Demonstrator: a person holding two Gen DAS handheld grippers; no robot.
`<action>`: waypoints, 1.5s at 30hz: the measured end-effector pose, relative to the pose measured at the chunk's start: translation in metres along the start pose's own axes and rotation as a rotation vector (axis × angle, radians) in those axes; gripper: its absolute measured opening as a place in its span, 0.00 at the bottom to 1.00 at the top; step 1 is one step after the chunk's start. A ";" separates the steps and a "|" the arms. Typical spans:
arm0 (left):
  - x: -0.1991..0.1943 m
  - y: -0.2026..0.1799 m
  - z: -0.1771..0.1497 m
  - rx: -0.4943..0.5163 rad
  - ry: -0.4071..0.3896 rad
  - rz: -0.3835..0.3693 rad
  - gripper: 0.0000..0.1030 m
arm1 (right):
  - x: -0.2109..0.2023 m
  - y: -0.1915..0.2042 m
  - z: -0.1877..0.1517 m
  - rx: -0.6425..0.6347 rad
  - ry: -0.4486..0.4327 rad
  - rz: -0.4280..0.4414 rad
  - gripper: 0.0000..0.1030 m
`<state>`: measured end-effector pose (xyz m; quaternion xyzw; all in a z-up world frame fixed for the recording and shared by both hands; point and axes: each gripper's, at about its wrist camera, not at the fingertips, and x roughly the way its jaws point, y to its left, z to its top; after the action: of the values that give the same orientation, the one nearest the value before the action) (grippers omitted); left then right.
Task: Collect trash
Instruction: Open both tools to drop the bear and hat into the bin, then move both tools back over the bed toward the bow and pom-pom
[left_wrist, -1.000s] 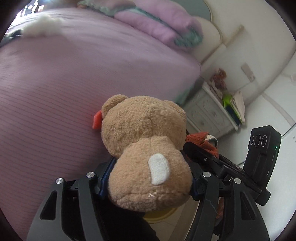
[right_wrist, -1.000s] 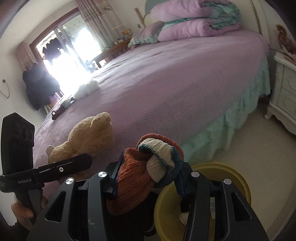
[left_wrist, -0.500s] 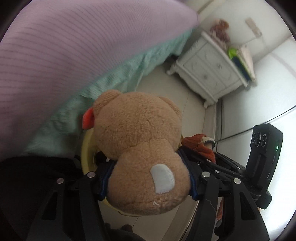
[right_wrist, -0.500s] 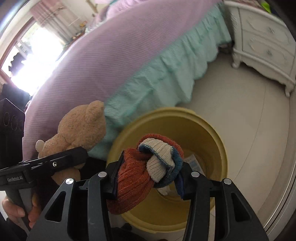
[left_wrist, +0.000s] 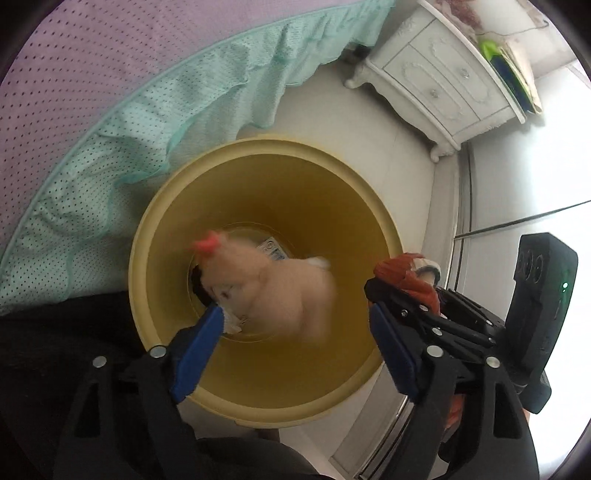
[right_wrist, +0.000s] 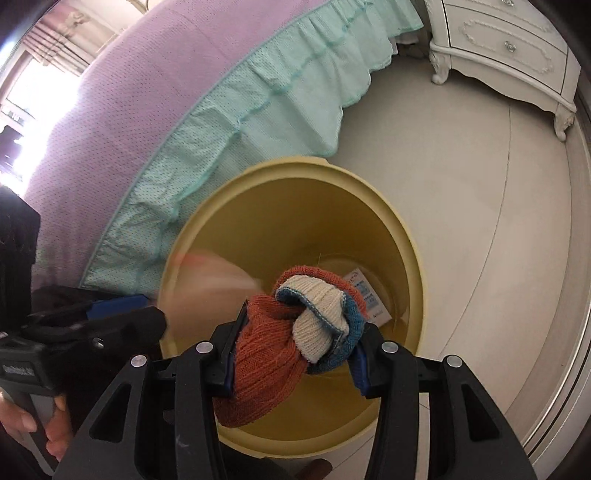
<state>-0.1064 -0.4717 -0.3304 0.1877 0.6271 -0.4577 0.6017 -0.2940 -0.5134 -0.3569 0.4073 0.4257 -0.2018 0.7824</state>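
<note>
Blurred tan teddy bear (left_wrist: 273, 291) inside yellow bin (left_wrist: 373, 206); left gripper (left_wrist: 295, 332) fingers spread, released; right gripper (right_wrist: 295, 354) clenched on knitted sock bundle (right_wrist: 280, 343) over bin rim beside bed skirt (right_wrist: 258, 107).

Blurred tan teddy bear (left_wrist: 273, 291) inside yellow bin (left_wrist: 147, 236), knotted orange, cream and blue sock bundle (right_wrist: 291, 336) over its rim

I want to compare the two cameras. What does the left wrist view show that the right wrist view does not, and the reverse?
Only the left wrist view shows the teddy bear sharply, inside the yellow bin, with the left tongs open.

Only the right wrist view shows the right tongs shut on the knitted socks bundle up close; the bear is a blur there.

Both show the bin, the bed skirt and the white nightstand.
</note>
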 end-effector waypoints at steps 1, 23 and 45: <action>0.000 0.001 0.000 -0.005 0.000 -0.003 0.81 | 0.001 -0.001 -0.001 0.000 0.002 -0.003 0.43; -0.009 0.009 -0.007 -0.031 -0.021 -0.047 0.86 | 0.014 0.009 -0.011 -0.056 0.080 -0.077 0.70; -0.251 0.063 -0.050 -0.083 -0.686 0.182 0.90 | -0.067 0.173 0.051 -0.409 -0.226 0.072 0.74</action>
<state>-0.0342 -0.3207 -0.1270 0.0537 0.3876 -0.4124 0.8227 -0.1914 -0.4552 -0.2049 0.2299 0.3526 -0.1274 0.8981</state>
